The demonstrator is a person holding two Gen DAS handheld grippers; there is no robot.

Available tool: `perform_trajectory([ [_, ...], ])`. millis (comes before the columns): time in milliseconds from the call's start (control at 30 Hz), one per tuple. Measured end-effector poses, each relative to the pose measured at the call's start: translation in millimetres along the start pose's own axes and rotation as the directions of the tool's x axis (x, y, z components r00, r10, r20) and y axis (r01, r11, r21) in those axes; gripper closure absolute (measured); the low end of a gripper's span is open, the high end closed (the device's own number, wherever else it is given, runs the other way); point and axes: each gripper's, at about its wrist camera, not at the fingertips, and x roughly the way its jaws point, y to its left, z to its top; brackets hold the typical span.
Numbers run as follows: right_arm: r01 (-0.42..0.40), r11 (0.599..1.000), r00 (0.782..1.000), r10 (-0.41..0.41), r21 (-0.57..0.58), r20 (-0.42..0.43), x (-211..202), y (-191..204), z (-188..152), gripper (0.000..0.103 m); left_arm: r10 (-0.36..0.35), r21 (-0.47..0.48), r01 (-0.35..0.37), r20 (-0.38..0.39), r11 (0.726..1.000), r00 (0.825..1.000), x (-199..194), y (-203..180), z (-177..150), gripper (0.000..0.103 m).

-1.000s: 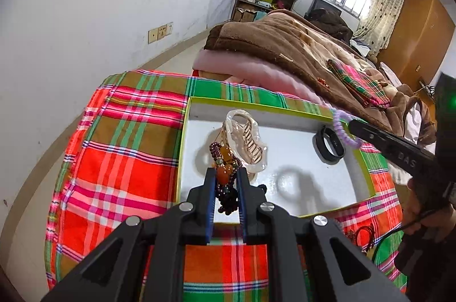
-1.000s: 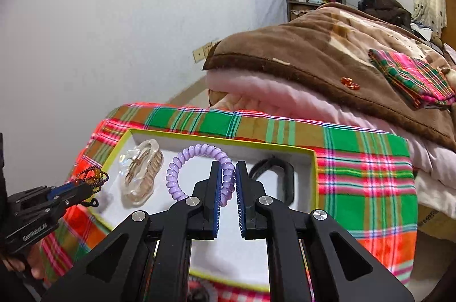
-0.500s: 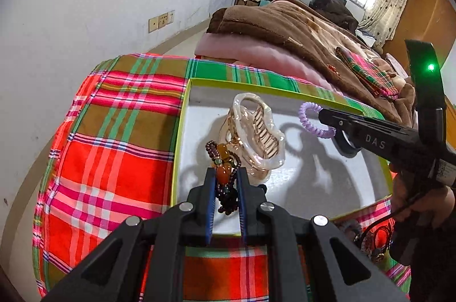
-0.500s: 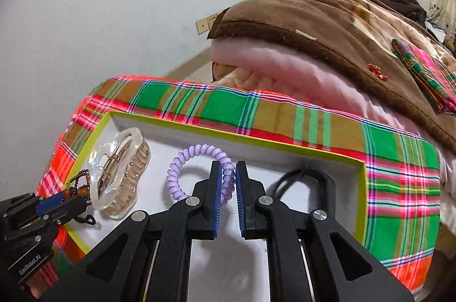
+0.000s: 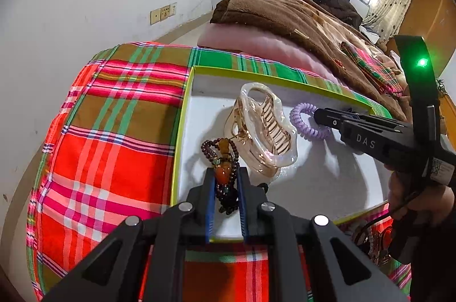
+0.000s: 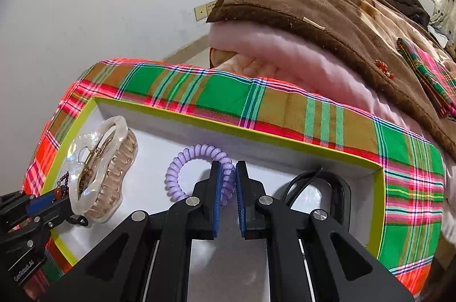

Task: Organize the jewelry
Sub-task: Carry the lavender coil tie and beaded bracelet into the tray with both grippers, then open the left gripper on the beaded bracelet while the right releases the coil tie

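Observation:
A white tray with a lime-green rim (image 5: 182, 131) (image 6: 285, 141) lies on a plaid cloth. My left gripper (image 5: 226, 181) is shut on a dark beaded bracelet with an orange bead (image 5: 225, 171), held over the tray's near left part. My right gripper (image 6: 227, 172) is shut on a purple spiral hair tie (image 6: 185, 159), low over the tray's middle; it also shows in the left wrist view (image 5: 305, 119). A clear amber hair claw (image 5: 262, 128) (image 6: 105, 168) lies in the tray between the two grippers. A black band (image 6: 333, 185) lies in the tray's right part.
The plaid cloth (image 5: 114, 131) covers the table, whose left edge drops toward a white wall. A bed with a brown blanket (image 6: 327, 17) lies close behind. More beaded jewelry (image 5: 370, 242) sits on the cloth at the tray's near right corner.
Both grippers have moved down and in over the tray. The right gripper brought the purple hair tie leftward, close beside the hair claw. The left gripper holds the bracelet closer to the claw.

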Motion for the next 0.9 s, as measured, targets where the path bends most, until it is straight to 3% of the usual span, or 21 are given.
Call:
perform_trajectory([
  [433,-0.002,1.0,1.0,0.002,0.009,0.006,0.0,-1.7,0.1,0.092,0.001,-0.001,-0.001,-0.005,1.0,1.0,1.7,-2.1,2.0,0.085],
  [567,0.002,1.0,1.0,-0.003,0.025,0.008,-1.1,-5.0,0.4,0.088,0.002,-0.002,-0.002,-0.006,1.0,1.0,2.2,-1.6,1.6,0.084],
  [900,0.0,0.999,1.0,-0.001,0.035,0.028,-8.2,-5.5,0.4,0.085,0.006,-0.012,-0.006,0.003,1.0,1.0,-3.1,0.0,0.3,0.073],
])
